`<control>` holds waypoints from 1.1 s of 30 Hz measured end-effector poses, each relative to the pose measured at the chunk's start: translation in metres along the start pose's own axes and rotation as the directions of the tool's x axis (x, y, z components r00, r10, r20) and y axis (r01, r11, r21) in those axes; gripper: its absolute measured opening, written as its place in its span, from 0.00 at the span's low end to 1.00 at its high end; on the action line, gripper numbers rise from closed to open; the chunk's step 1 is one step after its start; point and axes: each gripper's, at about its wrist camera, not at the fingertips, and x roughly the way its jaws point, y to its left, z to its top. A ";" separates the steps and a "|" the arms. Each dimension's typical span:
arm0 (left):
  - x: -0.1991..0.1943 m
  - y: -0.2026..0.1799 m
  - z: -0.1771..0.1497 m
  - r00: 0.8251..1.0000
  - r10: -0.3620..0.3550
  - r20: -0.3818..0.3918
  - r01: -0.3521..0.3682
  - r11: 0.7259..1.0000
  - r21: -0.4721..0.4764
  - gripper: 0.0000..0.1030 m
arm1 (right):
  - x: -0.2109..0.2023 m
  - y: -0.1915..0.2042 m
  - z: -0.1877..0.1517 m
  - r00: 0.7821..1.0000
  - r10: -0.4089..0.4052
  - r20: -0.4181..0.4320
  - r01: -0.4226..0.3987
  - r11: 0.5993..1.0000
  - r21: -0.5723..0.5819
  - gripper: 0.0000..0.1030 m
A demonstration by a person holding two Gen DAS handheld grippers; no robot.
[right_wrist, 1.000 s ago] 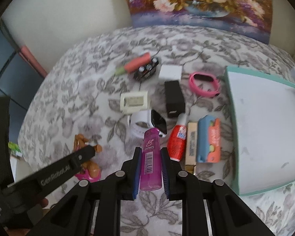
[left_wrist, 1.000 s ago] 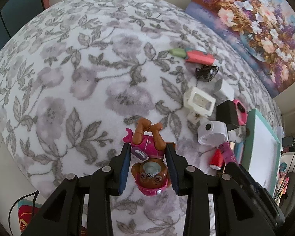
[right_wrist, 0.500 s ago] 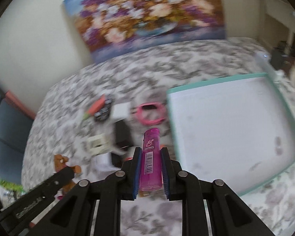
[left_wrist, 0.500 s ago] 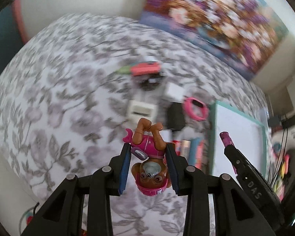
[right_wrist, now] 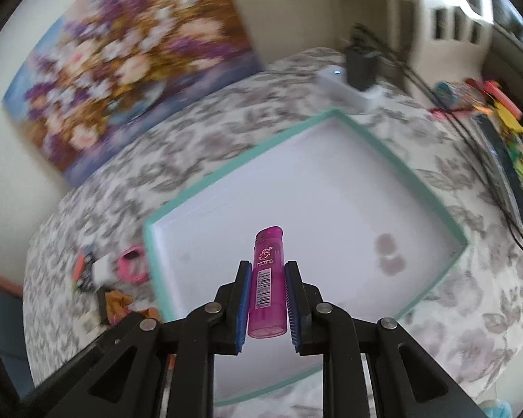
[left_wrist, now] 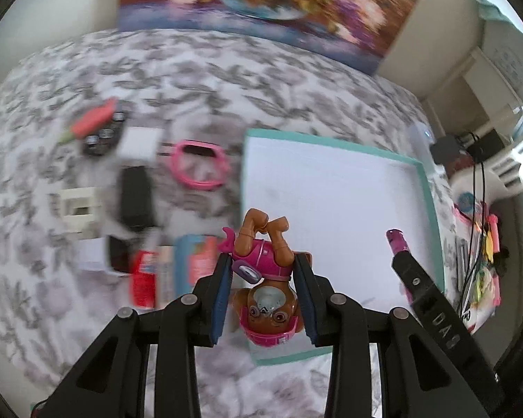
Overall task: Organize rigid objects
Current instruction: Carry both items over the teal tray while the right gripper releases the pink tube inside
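With both jaws clamped, left gripper (left_wrist: 263, 278) on the toy (left_wrist: 263, 278), right gripper (right_wrist: 266, 299) on the lighter (right_wrist: 267, 285), lower into the seemingly empty tray (right_wrist: 432, 191), well apart, before releasing.

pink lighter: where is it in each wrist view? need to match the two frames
Left wrist view: pink lighter at right of centre, only its tip showing past the right tool, over the tray's white floor.
Right wrist view: pink lighter at lower centre, upright between the right tool's pads, barcode facing the camera.
Shared landmark: the teal-rimmed tray.
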 end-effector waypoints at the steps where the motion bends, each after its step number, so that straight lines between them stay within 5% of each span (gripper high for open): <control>1: 0.005 -0.004 -0.001 1.000 0.004 -0.002 -0.004 1.000 0.012 0.36 | 0.002 -0.009 0.003 1.000 -0.016 -0.001 0.016 1.000 0.018 0.20; 15: 0.042 -0.049 -0.014 0.998 -0.047 -0.031 0.051 0.986 0.158 0.36 | 0.016 -0.053 0.004 0.997 -0.071 -0.027 0.073 0.991 0.114 0.20; 24: 0.048 -0.047 -0.017 0.998 -0.027 -0.055 0.036 0.986 0.163 0.36 | 0.034 -0.051 -0.003 0.991 -0.091 -0.095 0.100 0.991 0.091 0.20; 33: 0.039 -0.038 -0.013 0.999 -0.021 -0.046 0.027 0.991 0.131 0.49 | 0.030 -0.049 -0.002 0.991 -0.113 -0.077 0.118 0.990 0.073 0.21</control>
